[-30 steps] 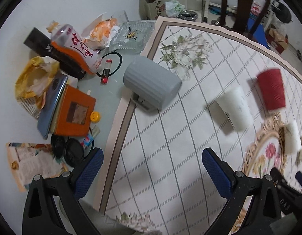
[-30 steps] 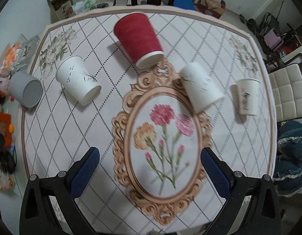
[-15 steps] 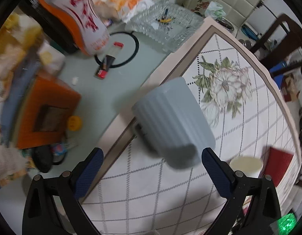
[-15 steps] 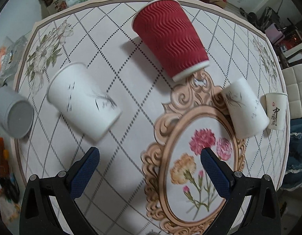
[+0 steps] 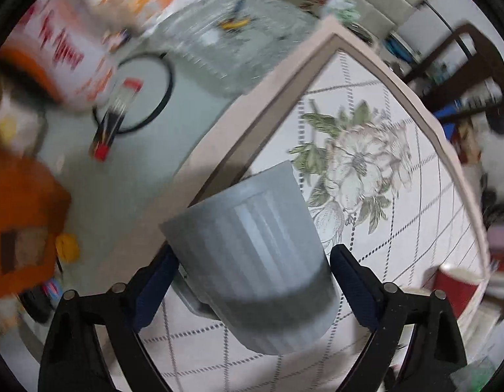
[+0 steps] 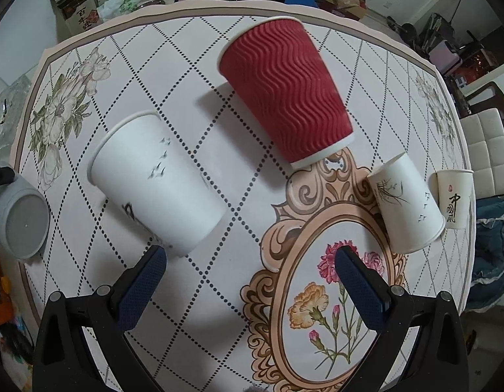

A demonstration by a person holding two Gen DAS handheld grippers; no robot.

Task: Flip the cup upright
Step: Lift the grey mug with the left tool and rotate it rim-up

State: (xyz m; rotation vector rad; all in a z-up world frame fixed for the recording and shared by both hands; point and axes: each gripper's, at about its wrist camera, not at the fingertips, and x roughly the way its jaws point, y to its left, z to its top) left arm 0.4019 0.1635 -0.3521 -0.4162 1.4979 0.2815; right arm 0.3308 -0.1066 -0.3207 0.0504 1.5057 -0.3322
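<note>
Seemingly untouched, ribbed grey cup (image 5: pixel 252 261) lies between wide-spread left hand-held gripper (image 5: pixel 252 281) pads.

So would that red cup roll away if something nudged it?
Probably: the red cup lies on its side on the flat tablecloth. Being tapered, it would likely curve around rather than run straight. It looks like light paper, so a small push should move it.

A: Left wrist view? 
B: Low, very close, facing along its jaws at the ribbed grey plastic cup (image 5: pixel 252 254); blurred clutter behind.

A: Right wrist view? 
B: Higher, looking steeply down on the floral-patterned worktop (image 6: pixel 219 294), red ripple-walled paper cup (image 6: pixel 286 93) ahead.

A: Overlap? 
B: Same grey cup (image 6: pixel 20 220) at right view's left edge; red cup (image 5: pixel 454 289) at left view's right edge.
</note>
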